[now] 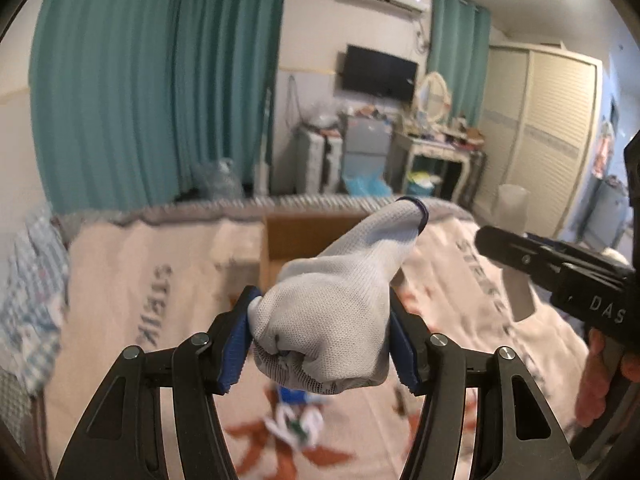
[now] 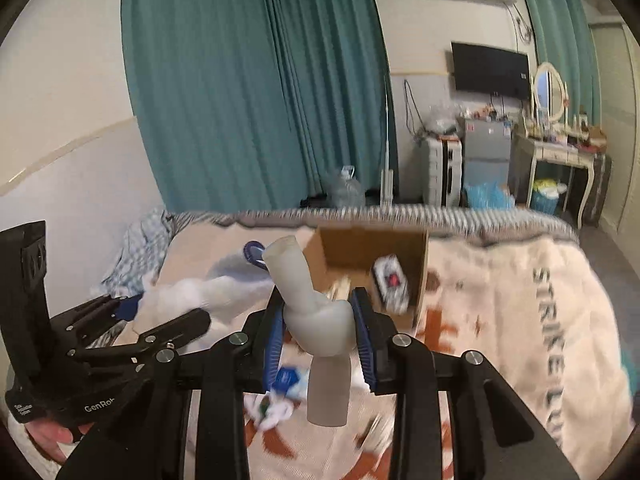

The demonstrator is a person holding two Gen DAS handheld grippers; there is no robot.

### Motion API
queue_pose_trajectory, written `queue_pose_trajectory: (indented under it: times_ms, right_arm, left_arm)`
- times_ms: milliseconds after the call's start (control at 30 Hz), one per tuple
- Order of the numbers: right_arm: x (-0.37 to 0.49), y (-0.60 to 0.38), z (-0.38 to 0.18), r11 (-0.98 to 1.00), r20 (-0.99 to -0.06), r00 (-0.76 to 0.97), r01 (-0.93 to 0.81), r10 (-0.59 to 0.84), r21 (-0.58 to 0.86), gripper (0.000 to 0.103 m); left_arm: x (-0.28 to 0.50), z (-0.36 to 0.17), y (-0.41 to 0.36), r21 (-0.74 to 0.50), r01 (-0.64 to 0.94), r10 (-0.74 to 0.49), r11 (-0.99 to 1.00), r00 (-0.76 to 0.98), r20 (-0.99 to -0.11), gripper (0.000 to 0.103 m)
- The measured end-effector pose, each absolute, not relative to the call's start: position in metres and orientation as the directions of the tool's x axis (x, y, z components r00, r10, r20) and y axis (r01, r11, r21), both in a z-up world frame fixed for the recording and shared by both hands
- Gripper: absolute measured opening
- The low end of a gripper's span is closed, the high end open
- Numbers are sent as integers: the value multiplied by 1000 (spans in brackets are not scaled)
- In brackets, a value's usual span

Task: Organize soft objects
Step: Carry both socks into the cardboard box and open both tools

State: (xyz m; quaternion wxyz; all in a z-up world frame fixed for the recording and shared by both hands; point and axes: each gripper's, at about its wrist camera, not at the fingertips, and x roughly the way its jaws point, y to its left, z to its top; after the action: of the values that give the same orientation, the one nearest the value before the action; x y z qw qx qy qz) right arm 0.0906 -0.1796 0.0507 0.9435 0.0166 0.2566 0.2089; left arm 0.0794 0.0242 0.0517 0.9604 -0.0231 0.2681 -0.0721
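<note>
My left gripper (image 1: 320,336) is shut on a white knit glove (image 1: 336,300) with a blue cuff, held above the bed. The glove also shows in the right wrist view (image 2: 236,276). My right gripper (image 2: 318,340) is shut on a pale grey knotted sock (image 2: 316,312), one end up, one hanging down. An open cardboard box (image 2: 416,256) sits on the bed ahead of both grippers, holding a small white pack (image 2: 392,280). The box (image 1: 288,236) lies behind the glove in the left wrist view. My right gripper (image 1: 560,272) shows at the right there.
The bed has a pink blanket (image 2: 520,320) with dark lettering. Small white and blue items (image 2: 280,396) lie on it below the grippers. A checked cloth (image 2: 136,248) lies at the bed's left. Curtains, a fridge (image 2: 486,156) and a dressing table stand beyond the bed.
</note>
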Motion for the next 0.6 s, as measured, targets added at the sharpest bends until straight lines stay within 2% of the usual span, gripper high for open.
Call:
queue_pose_trajectory:
  times_ms: [133,300,500,600]
  right_arm:
    - [133,-179,69,908,-459,788,-396,411,134,32]
    - [203,-170,61,917,-481,788,-385,384,101,32]
    - [293,-167,3,942,-565,763,-325,314,84,32]
    - [330,-171,-36,952,-615,738,-296,278,75,32]
  left_arm:
    - [120,62,18,-16,117,-111,993,879,-464,59]
    - [184,45,14,-15,105,-99,994,874,-476,59]
    - [265,-11,10,-40,97,-103,994,820,-563,59]
    - [291,-45,4,-13,99,-88,995,797,-597,59]
